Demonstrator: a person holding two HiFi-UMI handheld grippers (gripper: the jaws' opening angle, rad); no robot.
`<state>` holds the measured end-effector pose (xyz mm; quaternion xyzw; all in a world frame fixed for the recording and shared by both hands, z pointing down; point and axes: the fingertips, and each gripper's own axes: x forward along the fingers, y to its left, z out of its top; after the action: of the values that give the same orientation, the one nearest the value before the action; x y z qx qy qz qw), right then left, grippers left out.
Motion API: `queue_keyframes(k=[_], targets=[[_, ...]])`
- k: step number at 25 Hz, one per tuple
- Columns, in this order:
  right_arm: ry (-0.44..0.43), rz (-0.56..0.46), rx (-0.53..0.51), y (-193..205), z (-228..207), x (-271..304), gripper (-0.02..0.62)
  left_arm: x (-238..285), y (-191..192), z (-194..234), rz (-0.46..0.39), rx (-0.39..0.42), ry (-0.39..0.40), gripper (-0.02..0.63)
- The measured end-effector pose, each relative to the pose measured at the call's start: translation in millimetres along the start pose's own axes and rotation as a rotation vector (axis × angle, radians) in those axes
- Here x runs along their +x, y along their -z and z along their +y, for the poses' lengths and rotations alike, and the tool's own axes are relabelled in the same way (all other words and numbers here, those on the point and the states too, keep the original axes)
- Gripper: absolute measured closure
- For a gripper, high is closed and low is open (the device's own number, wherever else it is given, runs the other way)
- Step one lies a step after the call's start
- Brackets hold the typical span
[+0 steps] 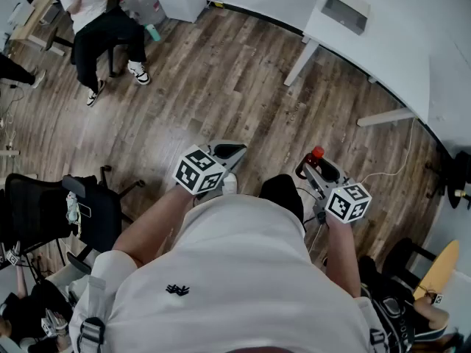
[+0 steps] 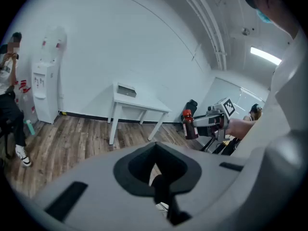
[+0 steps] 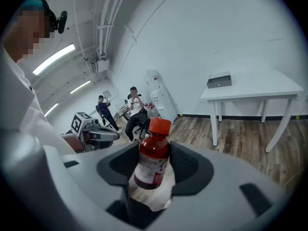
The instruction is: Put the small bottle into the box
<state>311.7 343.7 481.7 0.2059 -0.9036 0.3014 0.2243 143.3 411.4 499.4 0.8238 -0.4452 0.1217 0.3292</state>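
My right gripper (image 3: 153, 163) is shut on the small bottle (image 3: 153, 159), which holds dark red liquid under an orange-red cap and stands upright between the jaws. In the head view the cap (image 1: 317, 152) shows at the tip of the right gripper (image 1: 318, 166), held above the wooden floor. The left gripper view shows the bottle (image 2: 188, 125) out to the right. My left gripper (image 1: 229, 153) is shut with nothing in it, held beside my body. The grey box (image 1: 346, 11) lies on the white table (image 1: 390, 43) ahead, and shows again in the right gripper view (image 3: 219, 80).
A person sits on a chair (image 1: 99, 20) at the far left, near a water dispenser (image 2: 43, 88). A black office chair (image 1: 51, 212) stands to my left. A black bag (image 2: 190, 106) and a white cable (image 1: 401, 169) lie by the table's right side.
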Motion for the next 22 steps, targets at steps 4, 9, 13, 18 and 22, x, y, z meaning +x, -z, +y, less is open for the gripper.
queue_keyframes(k=[4,9,13,18,22], targets=[[-0.061,-0.001,0.042,-22.2,-5.6,33.2,0.391,-6.9,-12.2,34.0,-0.008,-0.03,-0.081,0.6],[-0.077,0.027,0.054,-46.1,-47.0,53.3,0.391,35.7,-46.8,56.4,0.019,-0.027,-0.083,0.6],[-0.086,0.032,0.048,-77.7,-92.5,79.2,0.391,77.2,-85.6,76.9,0.041,-0.016,-0.088,0.6],[-0.073,0.006,0.016,-108.7,-107.9,105.7,0.391,93.3,-123.8,102.4,0.057,0.109,-0.094,0.6],[-0.068,0.02,-0.007,-132.5,-137.7,119.8,0.391,119.6,-158.7,118.3,0.039,0.115,-0.094,0.6]])
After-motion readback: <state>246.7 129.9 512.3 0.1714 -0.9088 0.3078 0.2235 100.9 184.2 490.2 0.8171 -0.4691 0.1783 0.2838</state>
